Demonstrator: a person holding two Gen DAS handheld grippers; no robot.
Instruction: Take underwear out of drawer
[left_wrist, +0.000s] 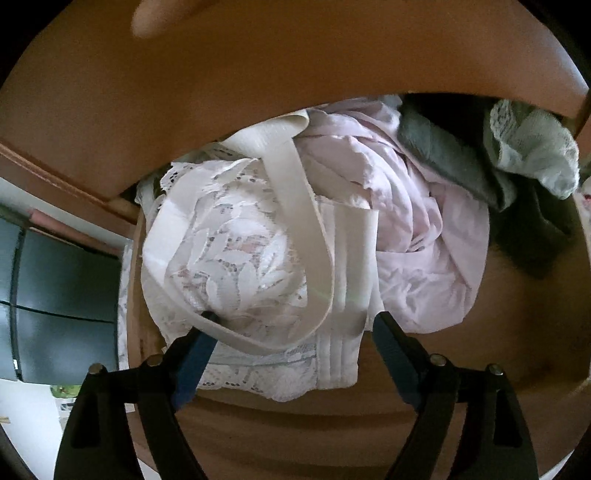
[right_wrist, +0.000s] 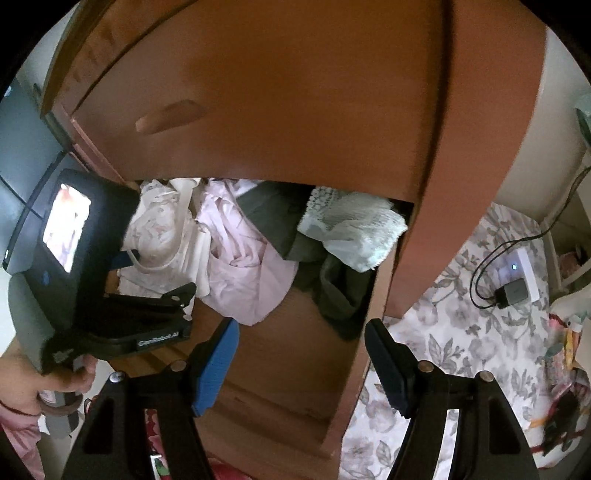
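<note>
Your left gripper (left_wrist: 293, 319) is spread wide, reaching down into the open drawer (left_wrist: 517, 295). Its left fingertip (left_wrist: 208, 316) sits under a white strap (left_wrist: 314, 229) of the lace bra (left_wrist: 236, 258); the right fingertip touches the bra's band edge. Nothing pinched between the jaws. From the right wrist view you see the same gripper (right_wrist: 129, 258) poked into the bra (right_wrist: 155, 229), your hand (right_wrist: 44, 380) on its handle.

Your right gripper (right_wrist: 301, 332) is also wide open and holds nothing. It hangs over the drawer's front right corner, clear of all cloth.

Underwear lies heaped at the back of the drawer: lace bra at left, pale pink garment (left_wrist: 417, 236) beside it and partly under it, grey garment (left_wrist: 443, 158) further right, white lace piece (left_wrist: 535, 155) at far right. A dark garment (right_wrist: 340, 291) hangs down against the drawer's right wall.

Edges: the closed drawer front above (right_wrist: 295, 92), with its wooden handle (right_wrist: 166, 114), overhangs the heap's back part. Front half of the drawer floor (right_wrist: 280, 350) is bare wood, open room there. Drawer's right side wall (right_wrist: 373, 332) stands just beside your right gripper's right finger.

Room: floral bedspread (right_wrist: 461, 350) right of the chest, with a charger block (right_wrist: 511, 293), black cable and white box (right_wrist: 526, 273) on it. Dark cabinet (left_wrist: 62, 295) at left.
</note>
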